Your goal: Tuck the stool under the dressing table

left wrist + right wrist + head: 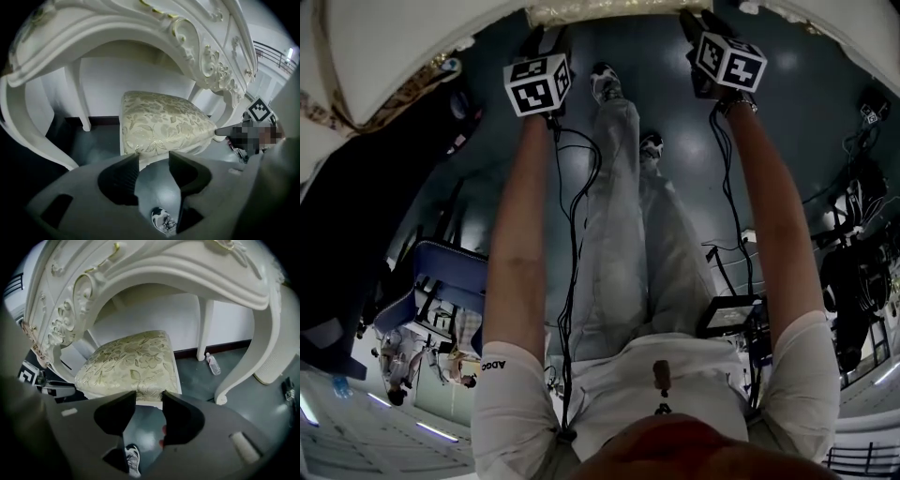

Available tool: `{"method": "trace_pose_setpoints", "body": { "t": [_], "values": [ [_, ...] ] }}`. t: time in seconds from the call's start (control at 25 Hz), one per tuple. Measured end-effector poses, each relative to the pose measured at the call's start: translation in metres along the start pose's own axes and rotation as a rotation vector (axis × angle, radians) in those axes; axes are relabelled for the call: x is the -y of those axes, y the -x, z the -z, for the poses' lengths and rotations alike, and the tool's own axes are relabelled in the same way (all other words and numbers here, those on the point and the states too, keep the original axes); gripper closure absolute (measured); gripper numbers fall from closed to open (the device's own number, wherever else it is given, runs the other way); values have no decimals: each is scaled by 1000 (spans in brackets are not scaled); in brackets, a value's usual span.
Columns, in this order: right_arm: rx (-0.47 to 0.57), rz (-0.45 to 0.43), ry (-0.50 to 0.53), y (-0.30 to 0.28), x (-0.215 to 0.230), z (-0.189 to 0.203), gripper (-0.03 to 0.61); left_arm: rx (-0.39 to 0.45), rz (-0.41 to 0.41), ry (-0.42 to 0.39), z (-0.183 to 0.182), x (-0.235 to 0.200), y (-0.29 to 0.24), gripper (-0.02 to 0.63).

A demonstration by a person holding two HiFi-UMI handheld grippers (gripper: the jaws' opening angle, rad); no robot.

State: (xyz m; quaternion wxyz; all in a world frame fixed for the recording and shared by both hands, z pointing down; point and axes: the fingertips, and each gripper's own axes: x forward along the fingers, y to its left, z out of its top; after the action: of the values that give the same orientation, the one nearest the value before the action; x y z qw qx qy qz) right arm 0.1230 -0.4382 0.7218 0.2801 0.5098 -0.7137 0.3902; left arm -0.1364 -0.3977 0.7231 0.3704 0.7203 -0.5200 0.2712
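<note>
Stool (pixel 161 124) sits in under dressing table (pixel 117 33).
We hold left gripper (pixel 153 161) and right gripper (pixel 149 399) spread, stool's near edge just beyond their tips.

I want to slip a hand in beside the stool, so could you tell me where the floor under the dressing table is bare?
Bare floor runs between the stool and the thin table leg in the left gripper view. On the stool's other side a bottle lies by the straight leg.

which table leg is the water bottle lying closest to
The straight back leg: the bottle lies right by its foot. The curved front leg stands farther from it.
</note>
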Motion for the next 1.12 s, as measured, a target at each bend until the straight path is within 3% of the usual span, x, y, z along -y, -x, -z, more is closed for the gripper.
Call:
{"method": "trace_pose_setpoints", "body": {
  "t": [0.24,0.52,0.64,0.96,1.12],
  "values": [
    [10,33,-14,-5,5,-26,395,7,14,6,-20,-1,-7,410],
    [21,11,8,42,-4,8,568,9,20,-11,6,25,33,592],
    [25,-23,59,71,-10,25,572,37,22,-3,17,49,59,606],
    [101,-108,178,212,-3,57,572,194,43,95,50,133,186,606],
    [202,-141,178,305,16,38,572,357,107,105,23,172,278,606]
  ]
}}
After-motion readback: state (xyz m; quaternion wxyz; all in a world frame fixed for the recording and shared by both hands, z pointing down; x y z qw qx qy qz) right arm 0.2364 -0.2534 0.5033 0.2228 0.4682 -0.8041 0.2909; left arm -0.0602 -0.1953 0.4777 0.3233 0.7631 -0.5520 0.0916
